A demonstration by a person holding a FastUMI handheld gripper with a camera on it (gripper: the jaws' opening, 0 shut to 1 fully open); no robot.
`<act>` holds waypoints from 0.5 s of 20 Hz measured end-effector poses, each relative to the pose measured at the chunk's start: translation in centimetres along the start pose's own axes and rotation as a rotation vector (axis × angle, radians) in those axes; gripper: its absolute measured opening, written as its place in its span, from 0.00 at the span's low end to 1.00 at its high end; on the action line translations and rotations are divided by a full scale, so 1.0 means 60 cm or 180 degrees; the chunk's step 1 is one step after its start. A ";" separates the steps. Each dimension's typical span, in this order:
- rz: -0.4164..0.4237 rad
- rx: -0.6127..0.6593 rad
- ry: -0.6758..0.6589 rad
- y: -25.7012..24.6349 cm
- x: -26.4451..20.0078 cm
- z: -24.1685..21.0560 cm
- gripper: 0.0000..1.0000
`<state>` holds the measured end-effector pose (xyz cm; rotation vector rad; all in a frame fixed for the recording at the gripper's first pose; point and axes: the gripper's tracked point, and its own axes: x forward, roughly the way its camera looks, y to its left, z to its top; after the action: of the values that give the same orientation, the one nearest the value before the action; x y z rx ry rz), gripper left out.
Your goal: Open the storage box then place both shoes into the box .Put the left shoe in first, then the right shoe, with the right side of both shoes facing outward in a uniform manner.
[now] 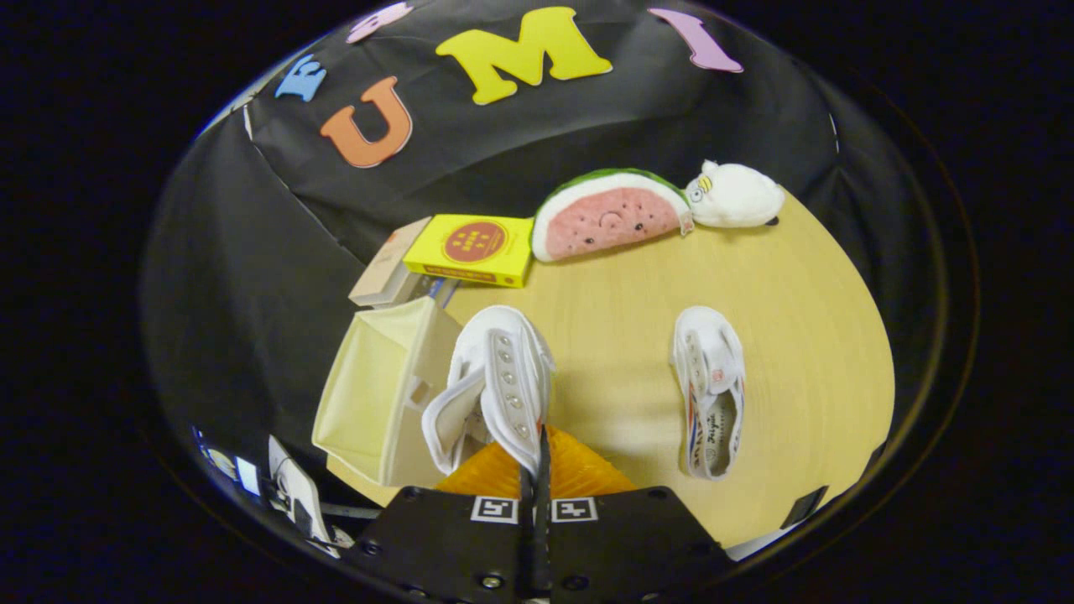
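In the gripper view, the gripper [534,470] is pinching the near edge of a white high-top shoe [495,382], its two fingers standing almost together with the shoe's upper clamped between them. The shoe is hanging from that grip, toe pointing away, its eyelet row facing up, right beside the storage box [373,394]. The cream box is sitting on the left near part of the wooden table [780,277], its lid flap tilting open toward the shoe. A second white shoe [711,390] is lying on its side on the table to the right, well apart from the held one, its opening facing near. Farther away, a yellow box [474,249] is resting on a beige box [388,273] beyond the storage box. A watermelon plush [608,216] is lying at the far edge, touching a white plush [738,197] to its right.
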<state>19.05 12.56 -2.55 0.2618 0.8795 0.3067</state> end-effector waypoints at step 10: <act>0.0212 -0.0031 -0.0232 0.225 0.018 0.041 0.00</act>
<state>19.55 25.22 2.87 0.2919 0.7983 0.3611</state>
